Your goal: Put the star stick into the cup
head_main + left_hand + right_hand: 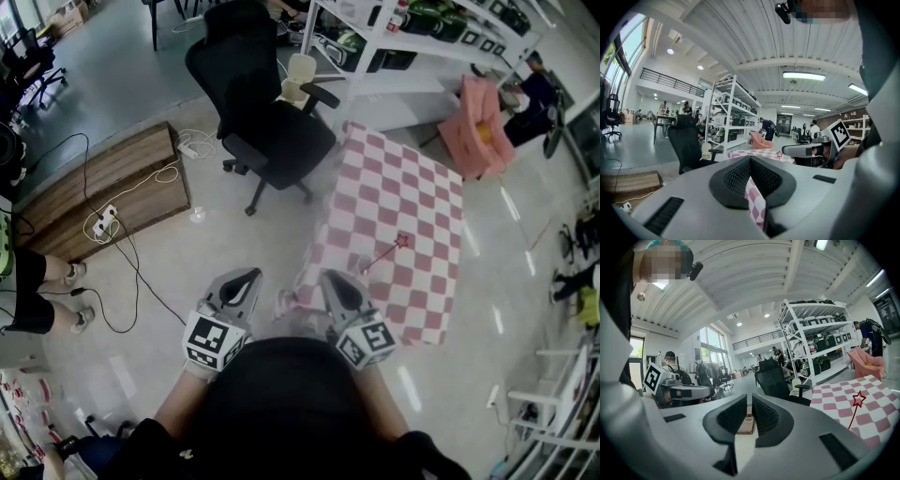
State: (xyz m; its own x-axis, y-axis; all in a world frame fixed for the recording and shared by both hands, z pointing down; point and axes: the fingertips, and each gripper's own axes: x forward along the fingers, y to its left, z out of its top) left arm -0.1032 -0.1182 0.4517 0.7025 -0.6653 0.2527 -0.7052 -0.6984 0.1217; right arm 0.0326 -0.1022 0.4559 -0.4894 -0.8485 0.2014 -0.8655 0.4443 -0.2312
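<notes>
Pale, glossy floor (234,225) is seen under both grippers, which are held side by side and close to the person's body at the lower edge of the head view. The left gripper (236,279) is carried over bare floor; its pads are brought together at the tips and nothing is gripped between them. The right gripper (339,283) is held just beside it, over the near corner of the pink-and-white checked tablecloth (412,197). Its jaws are drawn all but together, with only a thin slit left between them, and that slit is empty.

Just beyond the right gripper, near the front edge of the cloth, a small clear cup (363,265) is made out. The star stick (386,253) is seen rising at a tilt from that spot, its red-outlined star at the upper end. Whether its foot is actually inside the cup cannot be told. No gripper is in contact with either.

Farther off, a black office chair (272,131) is placed at the far left corner of the table. A wooden board (103,183) with a white power strip (101,222) is laid on the floor to the left. White shelving (422,37) is set along the back.
</notes>
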